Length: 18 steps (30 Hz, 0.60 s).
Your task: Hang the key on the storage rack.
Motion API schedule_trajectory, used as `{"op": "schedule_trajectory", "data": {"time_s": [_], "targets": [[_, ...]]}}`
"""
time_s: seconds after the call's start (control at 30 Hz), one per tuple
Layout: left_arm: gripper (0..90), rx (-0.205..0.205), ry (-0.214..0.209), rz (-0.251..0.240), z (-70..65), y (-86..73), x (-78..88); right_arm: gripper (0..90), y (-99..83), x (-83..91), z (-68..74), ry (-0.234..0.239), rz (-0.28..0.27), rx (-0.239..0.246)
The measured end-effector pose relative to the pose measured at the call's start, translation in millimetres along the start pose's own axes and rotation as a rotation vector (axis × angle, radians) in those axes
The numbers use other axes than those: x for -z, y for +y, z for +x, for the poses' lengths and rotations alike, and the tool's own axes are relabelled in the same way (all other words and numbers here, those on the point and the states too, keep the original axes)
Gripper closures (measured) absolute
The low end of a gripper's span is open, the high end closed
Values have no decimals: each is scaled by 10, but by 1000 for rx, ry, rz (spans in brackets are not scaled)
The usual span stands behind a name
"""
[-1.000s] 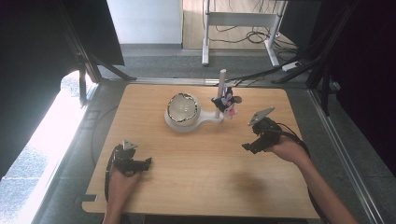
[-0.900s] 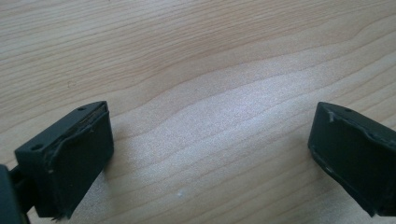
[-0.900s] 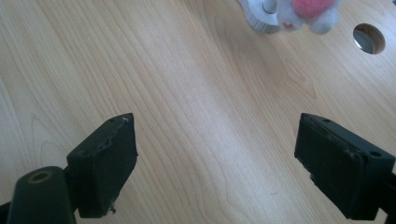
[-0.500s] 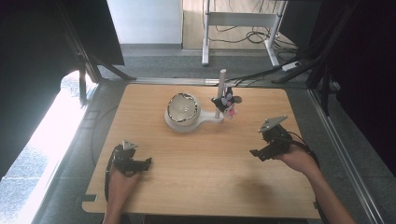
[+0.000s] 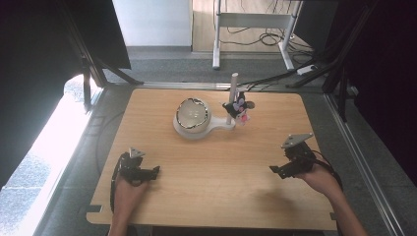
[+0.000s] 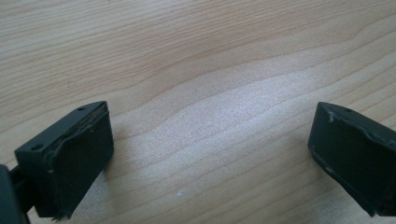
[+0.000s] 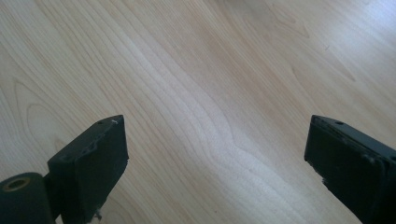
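The white stand [image 5: 201,129] sits on the far half of the wooden table [image 5: 216,196], a little left of the middle. On its round base rests a shiny, pale globe [image 5: 192,114], and at the right end of the base a thin white post [image 5: 233,93] rises upright. A small dark figure [image 5: 237,108] with pink bits hangs against that post (too small to tell what it is).

Both grippers lie well apart from the stand, near the person's edge. The left gripper [image 5: 156,170] rests low on the table at the near left, held in the left hand [image 5: 129,189]; in the left gripper view its 2 black jaws stand wide apart with bare wood grain between them. The right gripper [image 5: 273,170] is at the near right in the right hand [image 5: 319,176], pointing toward the middle of the table. Its jaws have just been opening and now gape wide over bare wood, holding nothing.
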<state>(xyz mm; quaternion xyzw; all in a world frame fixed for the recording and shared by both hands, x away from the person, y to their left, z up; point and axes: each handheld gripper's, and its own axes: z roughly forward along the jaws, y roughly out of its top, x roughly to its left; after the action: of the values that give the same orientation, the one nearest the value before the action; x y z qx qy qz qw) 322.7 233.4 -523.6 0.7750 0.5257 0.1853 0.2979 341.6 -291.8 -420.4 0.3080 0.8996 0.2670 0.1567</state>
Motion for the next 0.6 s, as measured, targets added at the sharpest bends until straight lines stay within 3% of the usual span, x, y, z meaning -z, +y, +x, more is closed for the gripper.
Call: {"op": "schedule_trajectory", "data": {"time_s": [0.27,0.6], "targets": [[2,0,0,0,-1,0,1,56,-185,-92,63,-10,-16,-31],[3,3,0,-3,-3,0,-1,57,-484,-423,187,9,-19,-65]]}}
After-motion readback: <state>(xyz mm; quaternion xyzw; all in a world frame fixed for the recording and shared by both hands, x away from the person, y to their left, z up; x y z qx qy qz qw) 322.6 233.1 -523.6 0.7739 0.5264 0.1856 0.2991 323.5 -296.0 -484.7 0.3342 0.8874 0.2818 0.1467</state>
